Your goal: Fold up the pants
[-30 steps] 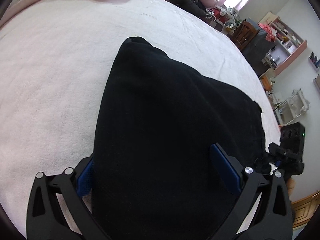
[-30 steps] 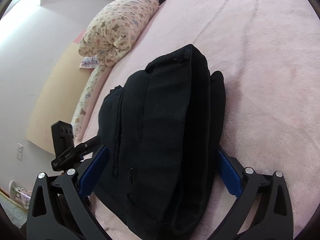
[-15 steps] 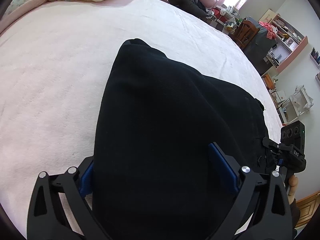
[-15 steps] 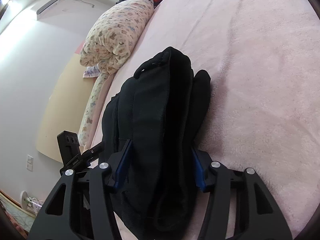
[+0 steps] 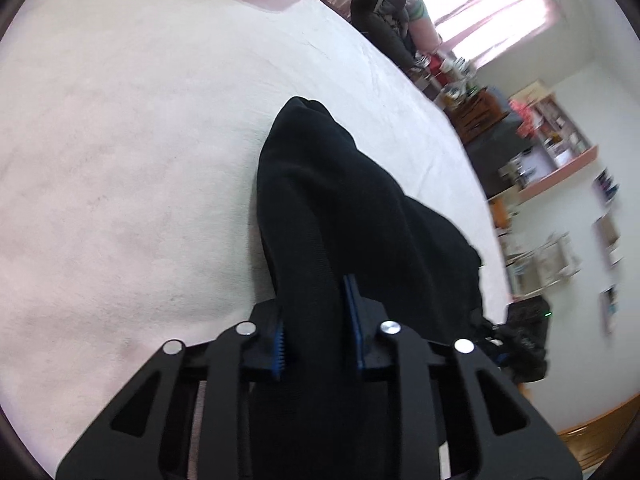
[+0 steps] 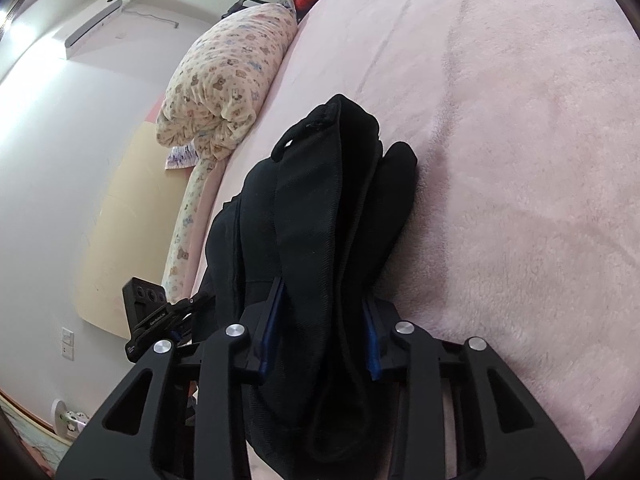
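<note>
Since a second ago both my jaws have gone from wide open to pinching in, and they are closing yet. Largest first: the pink bed (image 5: 120,200) spreads under everything, a patterned quilt (image 6: 224,80) rolled at its far edge. On it lie the black pants (image 5: 340,208), already folded into a thick stack. My left gripper (image 5: 316,320) has one near edge of that stack between its blue pads (image 5: 352,312); my right gripper (image 6: 320,320) squeezes the bulkier layered end. The cloth looks soft, limp and light, so I judge it will sag; gripping all layers near the edge should keep the fold together.
</note>
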